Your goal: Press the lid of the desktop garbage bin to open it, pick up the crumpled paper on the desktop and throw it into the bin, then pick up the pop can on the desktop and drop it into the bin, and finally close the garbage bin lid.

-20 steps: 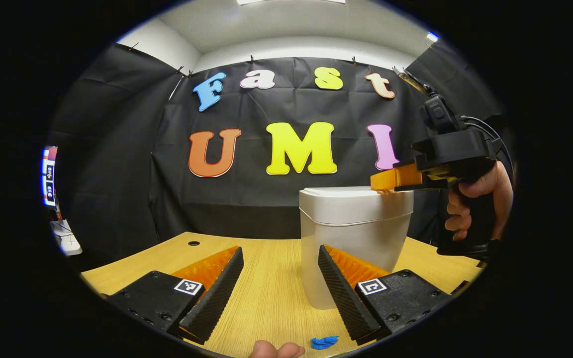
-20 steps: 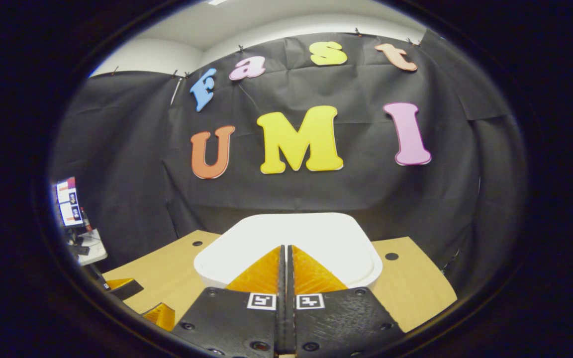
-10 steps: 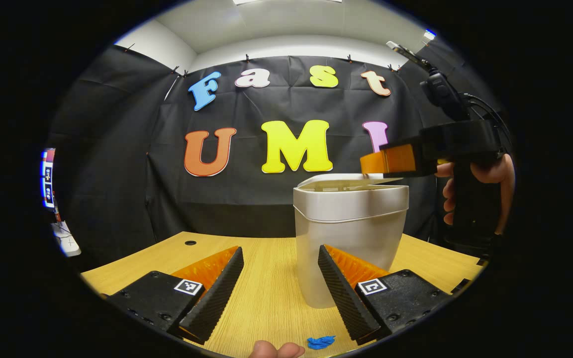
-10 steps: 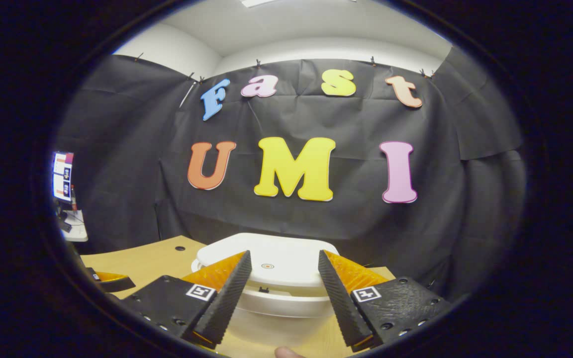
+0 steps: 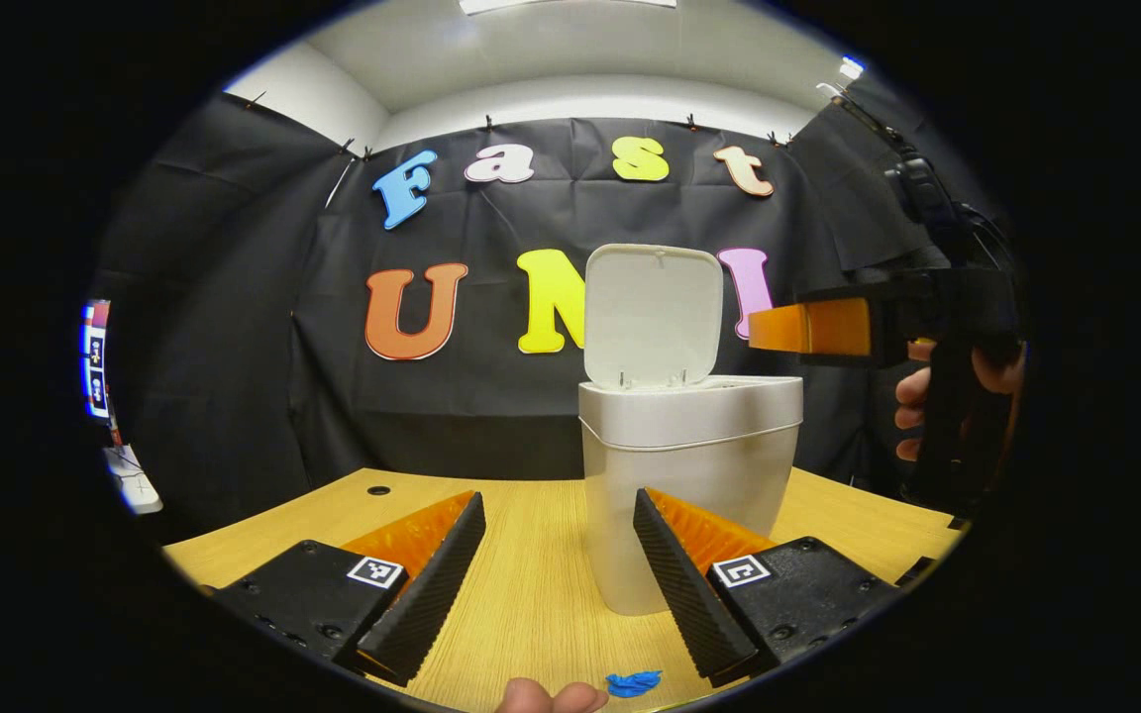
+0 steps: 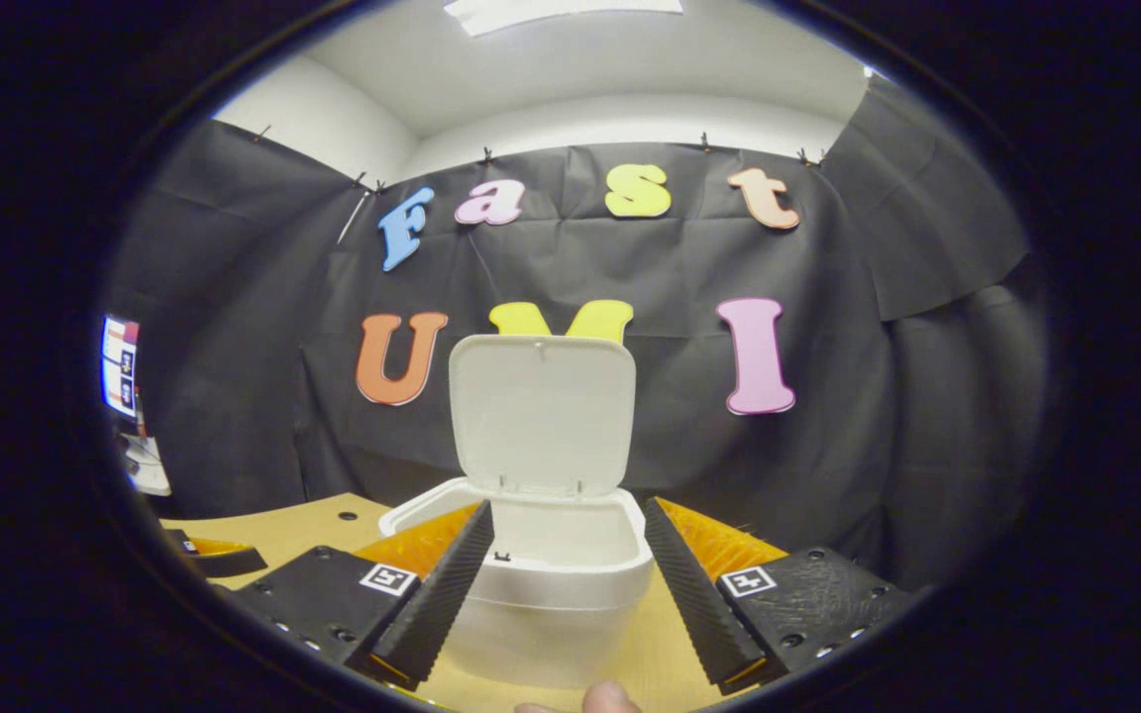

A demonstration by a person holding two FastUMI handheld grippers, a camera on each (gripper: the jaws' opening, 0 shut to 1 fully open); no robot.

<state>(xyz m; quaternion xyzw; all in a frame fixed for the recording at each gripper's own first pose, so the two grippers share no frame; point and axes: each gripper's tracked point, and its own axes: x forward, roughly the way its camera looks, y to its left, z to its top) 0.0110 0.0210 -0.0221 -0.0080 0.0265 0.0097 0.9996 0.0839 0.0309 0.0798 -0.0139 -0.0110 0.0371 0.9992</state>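
bin (image 5: 689,475), a pale plastic tub at frame centre on the wooden table (image 5: 531,584), has its lid (image 5: 652,315) upright: opening done. paper and can remain. left tool (image 5: 556,579) and right tool (image 6: 563,584) are both spread, empty.

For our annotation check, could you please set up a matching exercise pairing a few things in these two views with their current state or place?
Column one:
1. bin lid
2. left gripper
3. blue scrap
4. right gripper

Column two:
A. lying on the wooden desk near the bottom edge of the left gripper view
B. standing upright, open
C. jaws apart, the white bin low ahead between them
D. jaws apart, low over the desk, beside the bin

Pairs: 1-B, 2-D, 3-A, 4-C
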